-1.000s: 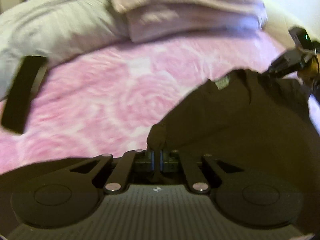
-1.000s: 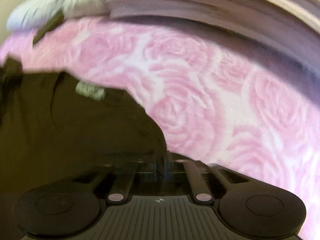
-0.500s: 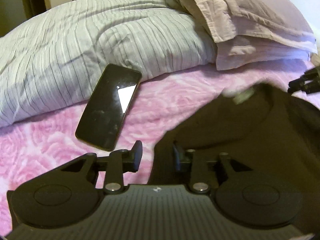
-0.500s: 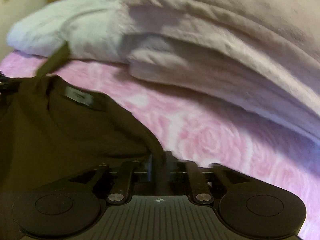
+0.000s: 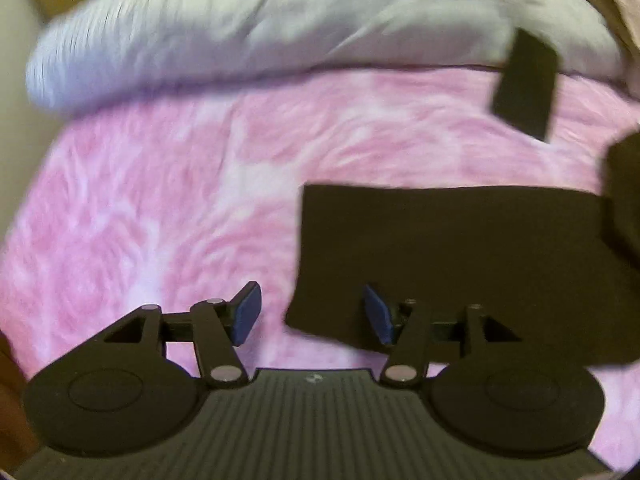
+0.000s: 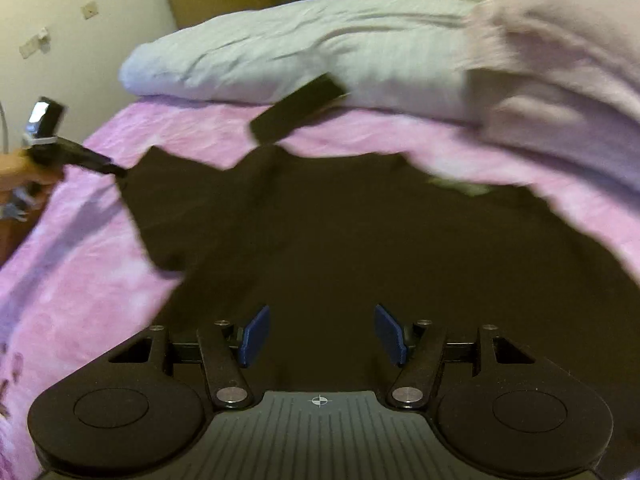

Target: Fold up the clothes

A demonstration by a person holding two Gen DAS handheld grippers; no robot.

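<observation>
Both my grippers empty, fingers spread: left gripper (image 5: 311, 314), right gripper (image 6: 322, 336). Shirt (image 6: 360, 248) flat on bed (image 6: 100, 280), under right fingers (sleeve (image 5: 460, 256) just beyond left's right finger).

Left gripper (image 5: 311, 314) hangs with its blue pads (image 5: 245, 313) spread wide over the pink rose bedspread (image 5: 160, 216), the black garment's sleeve (image 5: 460, 256) lying flat just ahead, a dark phone (image 5: 526, 84) beyond against the grey pillow (image 5: 280, 20).
</observation>
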